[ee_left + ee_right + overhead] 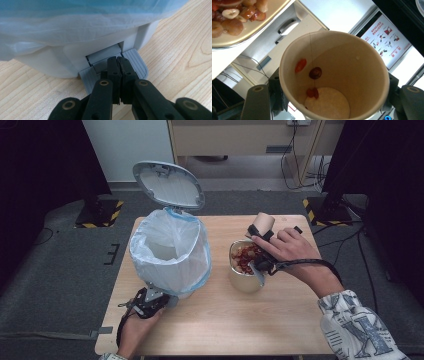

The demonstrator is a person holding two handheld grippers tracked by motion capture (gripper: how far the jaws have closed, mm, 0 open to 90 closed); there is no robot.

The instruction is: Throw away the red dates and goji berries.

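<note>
A small white pedal bin with a plastic liner bag stands at about nine o'clock on the wooden table. Its lid is tipped up and open. At the bin's six o'clock side, the left gripper has its jaws squeezed together with nothing between them, pressing on the grey foot pedal.

At three o'clock from the bin sits a metal bowl full of red and brown fruit scraps. Over the bowl, the right gripper hugs a paper cup, tipped on its side. A few red bits stick inside the cup.
</note>
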